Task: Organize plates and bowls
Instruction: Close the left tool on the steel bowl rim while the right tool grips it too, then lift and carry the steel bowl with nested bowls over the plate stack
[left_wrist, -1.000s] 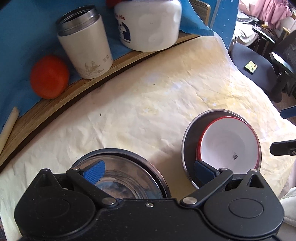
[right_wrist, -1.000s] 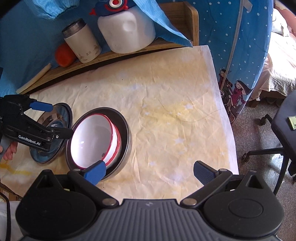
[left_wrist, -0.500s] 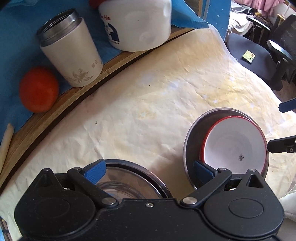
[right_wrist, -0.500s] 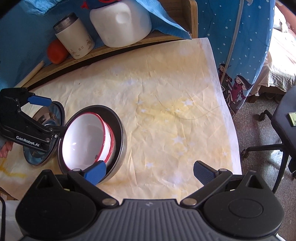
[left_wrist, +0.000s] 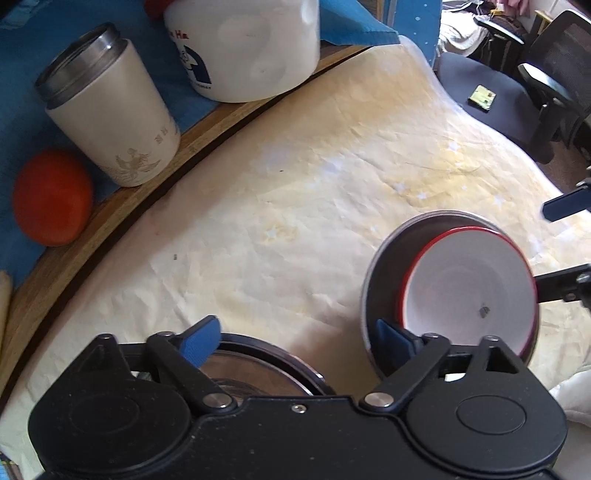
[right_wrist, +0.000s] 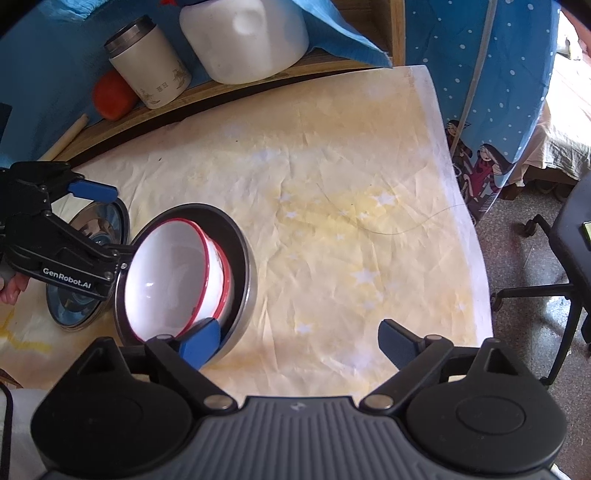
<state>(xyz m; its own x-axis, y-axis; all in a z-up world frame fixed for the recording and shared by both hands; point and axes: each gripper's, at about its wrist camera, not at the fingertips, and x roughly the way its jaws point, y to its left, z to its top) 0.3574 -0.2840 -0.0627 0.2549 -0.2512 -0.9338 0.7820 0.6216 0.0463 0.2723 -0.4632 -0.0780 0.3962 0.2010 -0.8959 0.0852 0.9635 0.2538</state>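
Observation:
A white bowl with a red rim (right_wrist: 173, 280) sits inside a steel bowl (right_wrist: 243, 273), and the pair is tilted up on edge toward the left; both also show in the left wrist view (left_wrist: 469, 284), (left_wrist: 384, 266). A second steel bowl (right_wrist: 96, 225) lies flat on the cloth at the left and shows in the left wrist view (left_wrist: 258, 354). My left gripper (left_wrist: 295, 332) is open, one finger over the flat steel bowl, the other at the tilted steel bowl's rim. My right gripper (right_wrist: 299, 343) is open, its left finger against the tilted bowls' near edge.
A yellowish cloth (right_wrist: 332, 206) covers the table. On a wooden ledge at the back stand a cream tumbler (left_wrist: 110, 107), a white jug (left_wrist: 251, 48) and an orange fruit (left_wrist: 51, 199). An office chair (right_wrist: 569, 240) stands past the right edge.
The nested bowls have tipped further up on edge and shifted slightly right. My left gripper has drawn back, so less of the flat steel bowl shows between its fingers.

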